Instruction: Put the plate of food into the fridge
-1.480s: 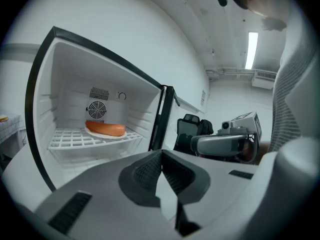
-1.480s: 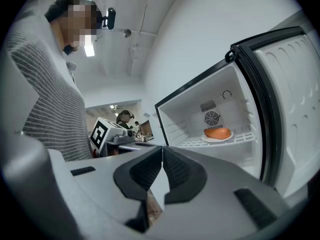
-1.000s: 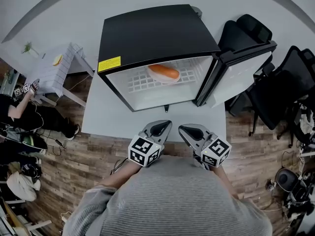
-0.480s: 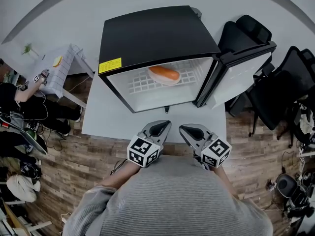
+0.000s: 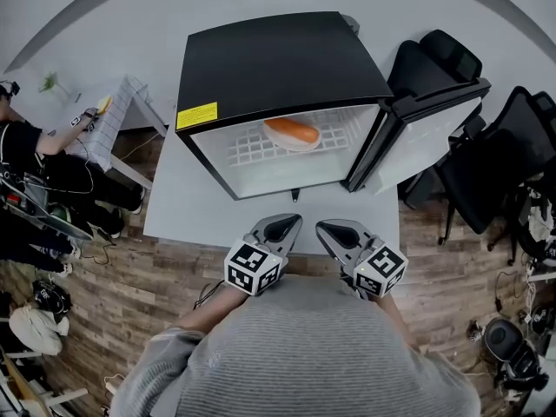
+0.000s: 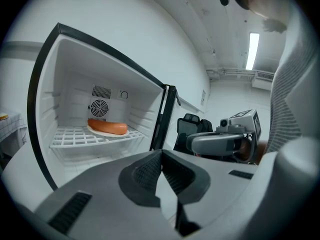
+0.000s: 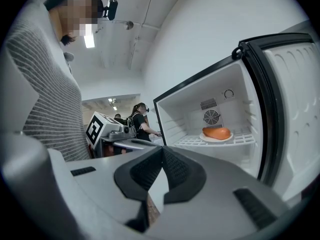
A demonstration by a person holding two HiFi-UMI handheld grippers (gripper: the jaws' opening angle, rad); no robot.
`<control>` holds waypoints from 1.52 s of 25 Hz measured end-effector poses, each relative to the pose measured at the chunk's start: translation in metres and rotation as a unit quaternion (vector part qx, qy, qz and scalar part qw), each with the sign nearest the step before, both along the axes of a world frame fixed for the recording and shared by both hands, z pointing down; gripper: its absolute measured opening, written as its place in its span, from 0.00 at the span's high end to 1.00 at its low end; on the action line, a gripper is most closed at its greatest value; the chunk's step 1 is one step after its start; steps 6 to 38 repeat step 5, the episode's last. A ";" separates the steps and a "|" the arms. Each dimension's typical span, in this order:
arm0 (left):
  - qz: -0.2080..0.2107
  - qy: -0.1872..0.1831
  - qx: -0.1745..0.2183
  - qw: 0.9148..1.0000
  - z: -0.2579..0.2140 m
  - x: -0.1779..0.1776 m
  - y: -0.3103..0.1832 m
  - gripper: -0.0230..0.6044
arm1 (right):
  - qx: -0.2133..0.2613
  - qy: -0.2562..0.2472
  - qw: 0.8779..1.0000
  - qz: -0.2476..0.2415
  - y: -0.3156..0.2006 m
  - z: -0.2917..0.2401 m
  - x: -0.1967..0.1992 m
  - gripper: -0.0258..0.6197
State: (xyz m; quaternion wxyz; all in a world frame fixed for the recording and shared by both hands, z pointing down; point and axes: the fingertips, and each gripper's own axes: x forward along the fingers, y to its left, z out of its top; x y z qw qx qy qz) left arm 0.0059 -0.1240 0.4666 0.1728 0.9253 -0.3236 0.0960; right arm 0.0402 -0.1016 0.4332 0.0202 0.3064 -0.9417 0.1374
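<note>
The black mini fridge (image 5: 278, 68) stands on a white table (image 5: 187, 207) with its door (image 5: 426, 124) swung open to the right. On its white wire shelf (image 5: 252, 150) rests a white plate (image 5: 306, 142) carrying an orange sausage-shaped food (image 5: 292, 130); the plate (image 6: 102, 132) and food (image 6: 107, 127) show in the left gripper view, and the food (image 7: 216, 132) shows in the right gripper view. My left gripper (image 5: 291, 221) and right gripper (image 5: 323, 227) hover side by side at the table's near edge, apart from the fridge. Both are shut with nothing between the pads.
Black office chairs (image 5: 521, 146) crowd the right side behind the open door. At the left a person (image 5: 35, 146) reaches toward a small white table (image 5: 109, 129). Wood floor lies around the table.
Both grippers have stayed in place. The person at the left has shifted and now reaches toward the small white table.
</note>
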 end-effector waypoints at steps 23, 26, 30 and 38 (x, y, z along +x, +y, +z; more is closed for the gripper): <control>-0.002 0.001 -0.003 1.000 0.001 0.000 -0.003 0.95 | 0.000 0.000 1.000 0.002 -0.004 0.000 0.002 0.94; -0.002 0.001 -0.003 1.000 0.001 0.000 -0.003 0.95 | 0.000 0.000 1.000 0.002 -0.004 0.000 0.002 0.94; -0.002 0.001 -0.003 1.000 0.001 0.000 -0.003 0.95 | 0.000 0.000 1.000 0.002 -0.004 0.000 0.002 0.94; -0.002 0.001 -0.003 1.000 0.001 0.000 -0.003 0.95 | 0.000 0.000 1.000 0.002 -0.004 0.000 0.002 0.94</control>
